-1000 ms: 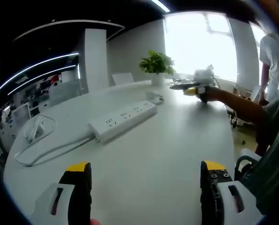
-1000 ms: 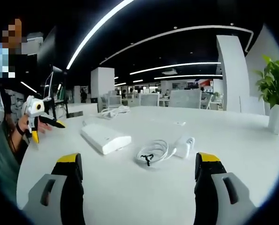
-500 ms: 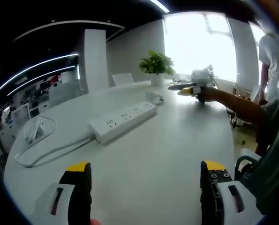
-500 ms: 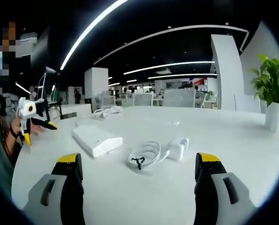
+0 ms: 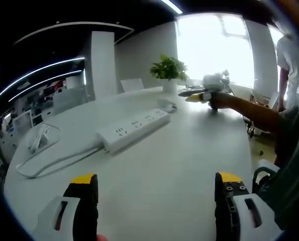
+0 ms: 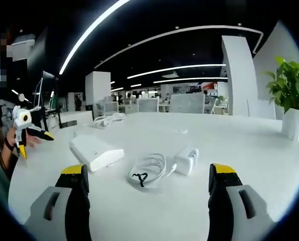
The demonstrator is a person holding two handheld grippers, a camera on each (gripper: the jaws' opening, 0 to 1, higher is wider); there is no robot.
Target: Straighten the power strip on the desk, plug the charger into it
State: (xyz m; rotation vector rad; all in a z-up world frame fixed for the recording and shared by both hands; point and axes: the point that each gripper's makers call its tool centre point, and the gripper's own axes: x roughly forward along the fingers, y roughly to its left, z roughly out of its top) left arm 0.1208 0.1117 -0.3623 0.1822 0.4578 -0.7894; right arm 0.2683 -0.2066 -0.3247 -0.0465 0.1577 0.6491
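The left claw (image 5: 155, 193) hangs over the white tabletop (image 5: 179, 150), its yellow-tipped jaws spread wide with nothing between them. Ahead of it and a little to its left lies the white power strip (image 5: 133, 129), slanted across the tabletop, its cord (image 5: 48, 163) trailing off further left. The right claw (image 6: 149, 193) is also spread and empty. Just ahead of it, between its jaws, the white charger (image 6: 185, 160) rests beside its coiled cable (image 6: 146, 169), with the power strip (image 6: 95, 151) near its left jaw. A potted plant (image 6: 292, 103) stands beyond its right jaw.
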